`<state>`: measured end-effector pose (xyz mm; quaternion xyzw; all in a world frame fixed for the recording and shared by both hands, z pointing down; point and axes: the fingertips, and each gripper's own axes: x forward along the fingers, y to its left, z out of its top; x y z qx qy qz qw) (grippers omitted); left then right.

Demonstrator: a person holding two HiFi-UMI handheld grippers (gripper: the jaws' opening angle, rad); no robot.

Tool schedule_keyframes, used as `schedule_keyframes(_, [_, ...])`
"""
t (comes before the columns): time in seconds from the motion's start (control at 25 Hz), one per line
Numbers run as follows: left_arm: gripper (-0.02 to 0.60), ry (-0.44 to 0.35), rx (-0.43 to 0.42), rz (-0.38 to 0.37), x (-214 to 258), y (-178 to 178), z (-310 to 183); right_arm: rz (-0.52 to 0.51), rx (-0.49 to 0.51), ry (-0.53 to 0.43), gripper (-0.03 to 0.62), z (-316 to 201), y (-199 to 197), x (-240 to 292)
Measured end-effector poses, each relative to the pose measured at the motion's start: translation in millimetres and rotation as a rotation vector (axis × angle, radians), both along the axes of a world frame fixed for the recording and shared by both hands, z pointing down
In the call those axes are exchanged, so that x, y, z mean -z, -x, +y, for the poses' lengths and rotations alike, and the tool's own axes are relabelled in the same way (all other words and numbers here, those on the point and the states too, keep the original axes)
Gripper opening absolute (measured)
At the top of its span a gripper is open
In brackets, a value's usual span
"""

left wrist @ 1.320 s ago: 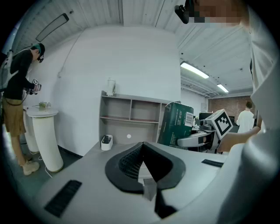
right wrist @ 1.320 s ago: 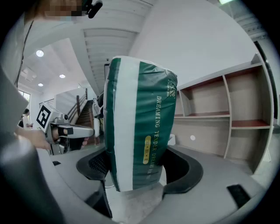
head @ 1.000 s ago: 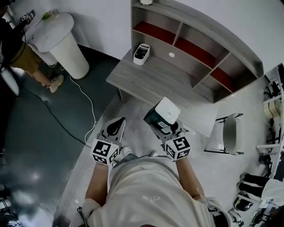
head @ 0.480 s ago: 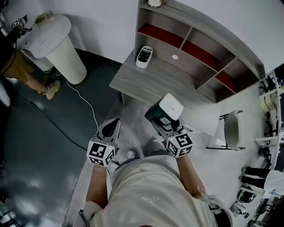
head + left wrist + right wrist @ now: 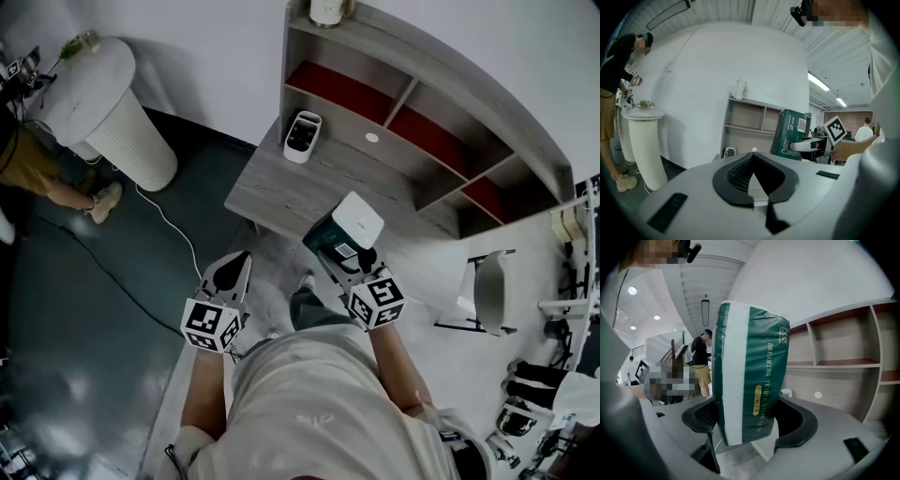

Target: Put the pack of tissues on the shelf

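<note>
Right gripper view: "DREAMING TENDER" tissue pack in right hand-held gripper; left hand-held gripper closed.

Item: pack of tissues. White lettering runs down the green wrapper, "DREAMING TENDER DREAM", its end unclear. Yellow oval label beneath, print too small to read. Barcode on another face, digits illegible. Right marker cube and left marker cube: black-and-white square codes, no lettering.
</note>
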<state>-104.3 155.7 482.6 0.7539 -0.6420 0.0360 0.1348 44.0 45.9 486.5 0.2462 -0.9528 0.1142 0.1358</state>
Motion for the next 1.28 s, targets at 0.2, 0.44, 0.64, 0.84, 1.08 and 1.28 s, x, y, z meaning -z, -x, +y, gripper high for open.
schedule_keyframes(0.2, [0.015,-0.005,0.002,-0.008,8.4,6.3,-76.7,0.002,0.026,-0.007,0.379,-68.1,13.2,5.9])
schedule_keyframes(0.44, [0.015,0.0,-0.005,-0.021,11.9,-0.6,-153.3,-0.005,0.047,-0.001,0.379,-136.1,17.1,6.2])
schedule_keyframes(0.64, [0.015,0.005,-0.012,-0.028,12.7,-6.5,-194.9,-0.004,0.06,-0.01,0.38,-175.3,22.2,6.7])
schedule_keyframes(0.84, [0.015,0.013,-0.028,-0.025,11.2,-3.6,-217.4,0.022,0.065,-0.017,0.379,-197.9,34.6,7.0])
schedule_keyframes(1.08, [0.015,0.015,-0.076,-0.012,7.3,16.0,-248.5,0.026,0.036,-0.026,0.38,-222.2,59.6,13.8])
schedule_keyframes(1.28, [0.015,0.008,-0.157,-0.001,7.0,38.9,-281.7,0.05,-0.013,-0.039,0.379,-242.5,86.3,17.5])
